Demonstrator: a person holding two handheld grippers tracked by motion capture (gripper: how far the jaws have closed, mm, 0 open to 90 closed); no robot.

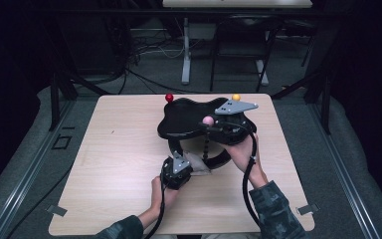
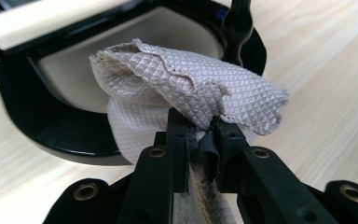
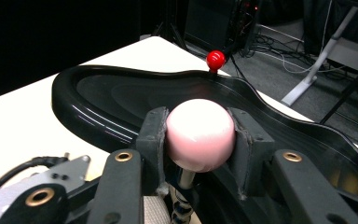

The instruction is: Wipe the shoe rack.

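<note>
Cloth (image 2: 191, 91), beige and quilted, is pinched between the jaws of the left gripper (image 1: 175, 172) at six o'clock of the black tiered stand (image 1: 189, 117), over its lower ring. Right gripper (image 1: 214, 124) clamps the pink ball (image 3: 200, 135) atop a post; red ball (image 3: 215, 59) sits at twelve o'clock.

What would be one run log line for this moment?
left tongs: shut on cloth | right tongs: shut on pink ball | black tray: on table
</note>
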